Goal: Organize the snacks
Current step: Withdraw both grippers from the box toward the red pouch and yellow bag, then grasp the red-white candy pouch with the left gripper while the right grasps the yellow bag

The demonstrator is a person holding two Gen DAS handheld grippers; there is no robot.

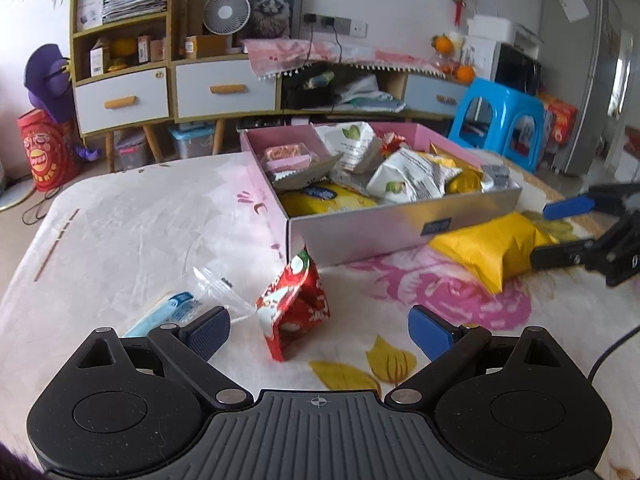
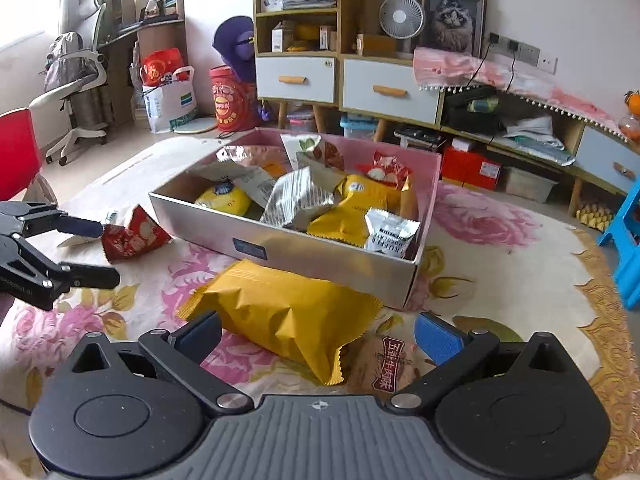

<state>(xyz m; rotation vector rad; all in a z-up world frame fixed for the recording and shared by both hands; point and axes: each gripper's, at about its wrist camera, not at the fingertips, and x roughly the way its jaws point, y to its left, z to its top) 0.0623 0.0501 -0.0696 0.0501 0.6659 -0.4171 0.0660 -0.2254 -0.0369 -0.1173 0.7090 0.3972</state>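
A silver and pink box (image 1: 360, 232) (image 2: 320, 258) full of snack packets stands on the flowered tablecloth. My left gripper (image 1: 318, 334) is open, its fingers on either side of a red snack packet (image 1: 294, 308) (image 2: 134, 236) just in front of the box. My right gripper (image 2: 318, 338) is open around a large yellow packet (image 2: 284, 316) (image 1: 492, 250) that lies against the box's front wall. A brown packet (image 2: 384, 364) lies by the right gripper's right finger. A clear bag with a blue packet (image 1: 172, 308) lies left of the red one.
The table's left part (image 1: 120, 220) has only the cloth. Behind the table stand cabinets with drawers (image 1: 224, 88), a fan (image 1: 226, 12), a blue stool (image 1: 500, 120) and a fridge (image 1: 580, 72). A red chair (image 2: 16, 152) is at the left in the right wrist view.
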